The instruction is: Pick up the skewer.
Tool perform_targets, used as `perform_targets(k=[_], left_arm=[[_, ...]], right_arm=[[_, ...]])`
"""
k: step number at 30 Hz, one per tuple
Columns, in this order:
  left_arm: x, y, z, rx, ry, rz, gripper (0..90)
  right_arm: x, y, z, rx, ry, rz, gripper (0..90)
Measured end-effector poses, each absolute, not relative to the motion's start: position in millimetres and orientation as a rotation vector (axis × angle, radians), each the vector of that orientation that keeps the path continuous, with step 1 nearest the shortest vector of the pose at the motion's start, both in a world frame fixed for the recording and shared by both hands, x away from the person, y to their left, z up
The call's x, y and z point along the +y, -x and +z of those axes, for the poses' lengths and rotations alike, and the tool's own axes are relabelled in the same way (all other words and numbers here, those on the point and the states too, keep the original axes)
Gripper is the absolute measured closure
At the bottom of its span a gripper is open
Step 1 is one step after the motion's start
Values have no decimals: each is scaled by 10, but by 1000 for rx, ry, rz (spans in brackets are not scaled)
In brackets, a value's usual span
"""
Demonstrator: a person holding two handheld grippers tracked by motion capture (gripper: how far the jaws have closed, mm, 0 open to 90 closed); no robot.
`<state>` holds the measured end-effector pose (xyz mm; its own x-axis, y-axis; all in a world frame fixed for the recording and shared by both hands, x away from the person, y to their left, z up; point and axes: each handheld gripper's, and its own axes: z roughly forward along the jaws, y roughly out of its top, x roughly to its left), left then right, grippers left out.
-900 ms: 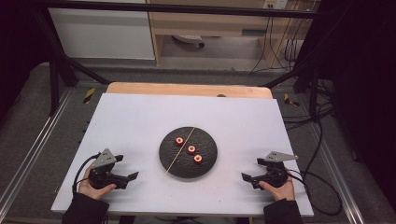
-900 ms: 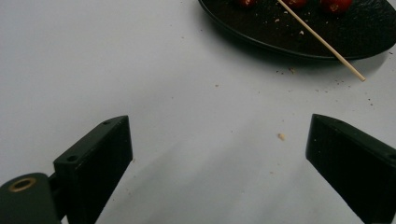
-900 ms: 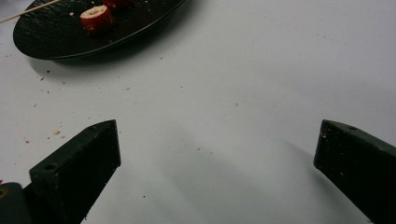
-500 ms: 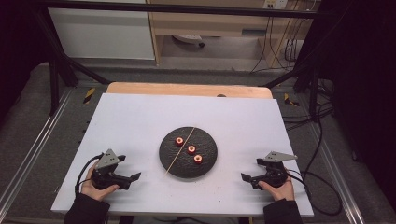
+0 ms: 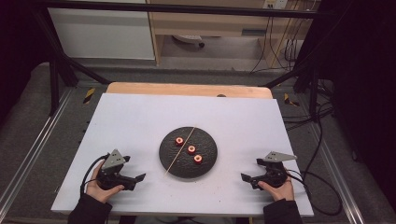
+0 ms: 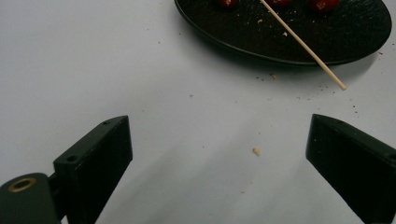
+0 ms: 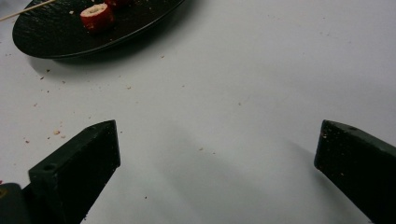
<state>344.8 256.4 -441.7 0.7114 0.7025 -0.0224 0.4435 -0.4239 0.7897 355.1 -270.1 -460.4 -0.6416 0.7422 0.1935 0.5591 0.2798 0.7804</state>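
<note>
In front of you, mid-worktop, sits a round black plate (image 5: 170, 161) carrying three red, pale-centred sausage slices (image 5: 191, 149) in a diagonal row. A thin wooden skewer (image 5: 180, 151) lies slanted across the plate beside them, its near tip overhanging the rim.

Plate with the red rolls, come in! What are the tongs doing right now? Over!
Left tongs and right tongs open, empty, resting beside the plate. Three red rolls and skewer untouched. Nothing in the way.

Bare table (image 5: 140, 121) around central plate (image 5: 210, 161) with skewer (image 5: 180, 151).
</note>
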Motion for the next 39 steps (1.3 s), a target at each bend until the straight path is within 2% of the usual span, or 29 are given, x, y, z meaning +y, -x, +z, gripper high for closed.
perform_targets(k=[28, 39], left_arm=[[2012, -3480, -4138, 871, -2121, 430, 89], [1704, -3619, -4103, 915, -2140, 425, 178]], right_arm=[[-2677, -3551, -4584, 2346, -1196, 1267, 5], [-2673, -3550, -4569, 2349, -1184, 1259, 5]])
